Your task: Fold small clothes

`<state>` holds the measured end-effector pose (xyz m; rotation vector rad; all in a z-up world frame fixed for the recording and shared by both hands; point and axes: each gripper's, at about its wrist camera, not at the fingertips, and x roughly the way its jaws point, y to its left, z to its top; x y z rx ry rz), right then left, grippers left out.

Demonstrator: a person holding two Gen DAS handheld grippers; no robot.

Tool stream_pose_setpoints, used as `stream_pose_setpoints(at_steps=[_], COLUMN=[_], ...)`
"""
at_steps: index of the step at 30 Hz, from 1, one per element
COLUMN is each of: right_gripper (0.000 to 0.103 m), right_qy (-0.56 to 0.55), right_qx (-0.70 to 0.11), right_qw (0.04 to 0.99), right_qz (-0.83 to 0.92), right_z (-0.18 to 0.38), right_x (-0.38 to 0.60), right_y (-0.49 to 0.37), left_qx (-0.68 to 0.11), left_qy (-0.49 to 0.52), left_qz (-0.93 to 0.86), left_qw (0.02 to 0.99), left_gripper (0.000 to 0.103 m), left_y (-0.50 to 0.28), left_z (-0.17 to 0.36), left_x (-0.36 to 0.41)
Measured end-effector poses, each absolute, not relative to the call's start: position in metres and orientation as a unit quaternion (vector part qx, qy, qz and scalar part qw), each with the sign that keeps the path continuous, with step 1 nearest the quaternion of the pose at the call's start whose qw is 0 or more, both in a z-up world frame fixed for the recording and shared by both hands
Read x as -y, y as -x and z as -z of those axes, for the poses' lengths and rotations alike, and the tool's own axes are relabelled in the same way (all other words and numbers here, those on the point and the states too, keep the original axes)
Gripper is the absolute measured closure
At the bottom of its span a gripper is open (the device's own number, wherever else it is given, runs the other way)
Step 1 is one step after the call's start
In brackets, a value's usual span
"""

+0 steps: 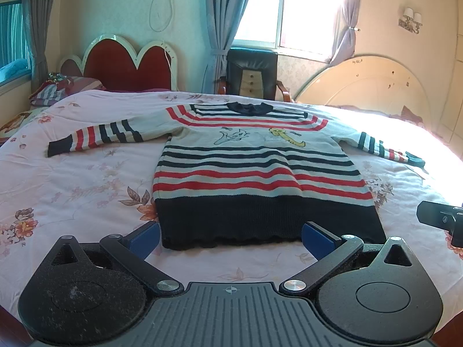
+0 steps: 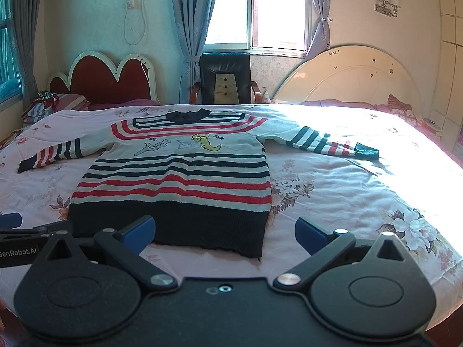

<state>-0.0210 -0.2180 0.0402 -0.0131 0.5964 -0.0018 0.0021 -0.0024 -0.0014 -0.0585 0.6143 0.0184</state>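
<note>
A small striped sweater (image 1: 257, 170), white with red and navy stripes, a wide navy hem and cartoon figures on the chest, lies flat and face up on the bed with both sleeves spread out. It also shows in the right wrist view (image 2: 179, 179). My left gripper (image 1: 230, 238) is open and empty, just in front of the navy hem. My right gripper (image 2: 225, 234) is open and empty, in front of the hem's right corner. The right gripper's side shows at the left wrist view's right edge (image 1: 442, 219).
The bed has a pink floral sheet (image 1: 72, 190). Folded bedding (image 1: 55, 89) lies at its far left corner by a red headboard (image 1: 127, 66). A black chair (image 2: 225, 78) stands under the window. A cream round headboard (image 2: 353, 78) leans at the right.
</note>
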Motion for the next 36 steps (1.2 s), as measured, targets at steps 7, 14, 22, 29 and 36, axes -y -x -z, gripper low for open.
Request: stream_pose_setpoints(at_steps=[7,14,22,29,36], right_gripper=[0.001,0.001,0.001,0.039,0.067], right_qy=[0.006,0.004,-0.049,-0.146,-0.294], right_qx=[-0.294,-0.3,-0.298,-0.261,-0.259], right_qw=[0.956,0.954,0.952,0.947,0.908], right_qz=[0.0,0.002,0.052,0.117,0.148], right_z=[-0.04,-0.034,-0.031,-0.03,0.032], right_x=[0.218,0.22,0.287,0.411,0.53], right_y=[0.021,0.02,-0.011,-0.102,-0.216], left_qx=[-0.305,-0.319,-0.302,-0.297,-0.316], left_qy=[0.029,0.048,0.103,0.114,0.102], left_qz=[-0.012,-0.021,0.011,0.029,0.03], left_qw=[0.952,0.946,0.948,0.948,0.943], left_gripper=[0.0,0.0,0.0,0.0,0.0], left_y=[-0.001,-0.009,-0.066,-0.17,-0.278], left_z=[0.002,0.007,0.011,0.012,0.029], left_x=[0.001,-0.002,0.008,0.031,0.073])
